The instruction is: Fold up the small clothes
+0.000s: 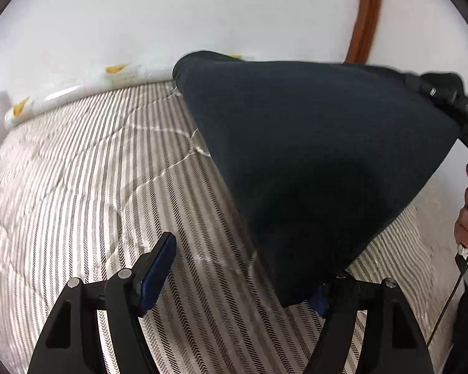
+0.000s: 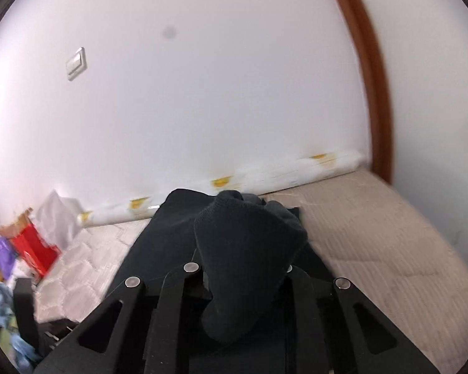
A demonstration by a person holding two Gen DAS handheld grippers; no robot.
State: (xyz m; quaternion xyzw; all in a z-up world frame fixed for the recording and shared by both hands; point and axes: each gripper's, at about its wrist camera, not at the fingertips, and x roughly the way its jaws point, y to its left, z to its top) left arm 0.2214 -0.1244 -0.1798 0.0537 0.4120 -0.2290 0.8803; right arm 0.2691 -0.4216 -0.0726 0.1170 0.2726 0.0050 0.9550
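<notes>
A dark navy garment (image 1: 312, 155) hangs stretched above the striped mattress (image 1: 93, 171). In the left wrist view my left gripper (image 1: 237, 280) is open; its left blue pad (image 1: 157, 271) is bare and the cloth's lower corner drapes over the right finger. The right gripper's body (image 1: 446, 93) holds the cloth's upper right corner. In the right wrist view my right gripper (image 2: 243, 280) is shut on a bunched fold of the garment (image 2: 249, 249), the rest trailing down to the mattress (image 2: 374, 218).
A white wall and a rolled white sheet with yellow prints (image 2: 234, 184) bound the mattress at the back. A brown door frame (image 2: 371, 93) stands at right. A red box (image 2: 31, 249) and loose clothes (image 2: 0, 311) lie at left.
</notes>
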